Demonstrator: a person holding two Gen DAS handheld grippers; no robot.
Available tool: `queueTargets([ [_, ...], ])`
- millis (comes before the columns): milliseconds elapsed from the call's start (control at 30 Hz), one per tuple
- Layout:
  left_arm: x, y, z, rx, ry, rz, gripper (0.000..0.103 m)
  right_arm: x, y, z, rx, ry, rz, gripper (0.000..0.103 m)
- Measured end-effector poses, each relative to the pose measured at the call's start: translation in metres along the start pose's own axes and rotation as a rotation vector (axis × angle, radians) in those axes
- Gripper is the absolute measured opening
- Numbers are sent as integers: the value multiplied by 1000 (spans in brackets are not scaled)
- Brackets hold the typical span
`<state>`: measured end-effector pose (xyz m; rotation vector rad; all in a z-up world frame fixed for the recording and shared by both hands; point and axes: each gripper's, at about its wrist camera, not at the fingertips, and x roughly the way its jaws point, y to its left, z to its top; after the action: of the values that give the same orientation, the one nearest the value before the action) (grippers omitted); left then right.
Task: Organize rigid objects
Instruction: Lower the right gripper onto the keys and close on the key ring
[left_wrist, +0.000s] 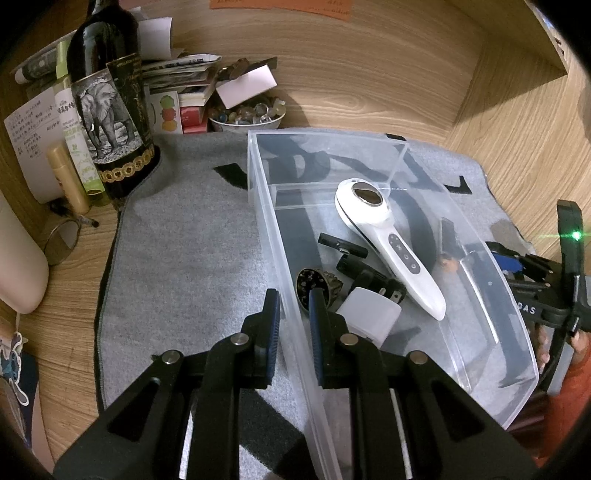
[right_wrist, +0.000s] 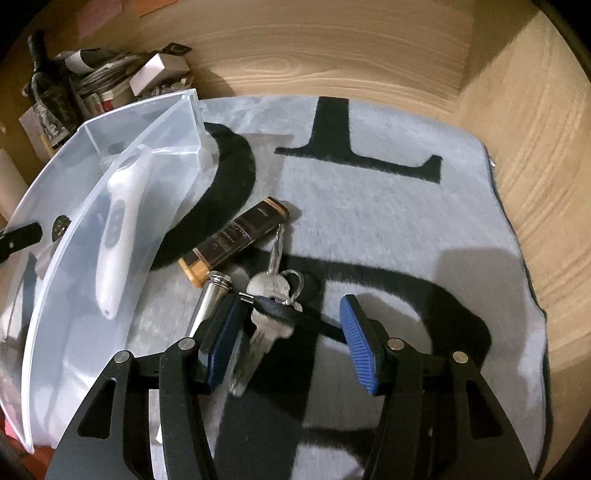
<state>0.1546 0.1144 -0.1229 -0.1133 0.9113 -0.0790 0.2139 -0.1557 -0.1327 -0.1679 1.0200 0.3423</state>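
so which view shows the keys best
The right wrist view: the keys lie in full sight on the mat, between the open fingers of the right gripper. The left wrist view does not show them.

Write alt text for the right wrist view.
Open right tongs hover over a bunch of keys on a grey mat. A dark bar with tan ends and a metal cylinder lie beside the keys; left of them stands a clear bin holding a white handheld device.
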Motion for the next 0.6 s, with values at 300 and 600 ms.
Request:
queueTargets([
  [300,1,1,0,-2,3,0,15,2,-2,4,13,-14,-19,51],
  [600,1,1,0,-3,4,0,15,-16,-16,-20,81,-12,-16,52],
])
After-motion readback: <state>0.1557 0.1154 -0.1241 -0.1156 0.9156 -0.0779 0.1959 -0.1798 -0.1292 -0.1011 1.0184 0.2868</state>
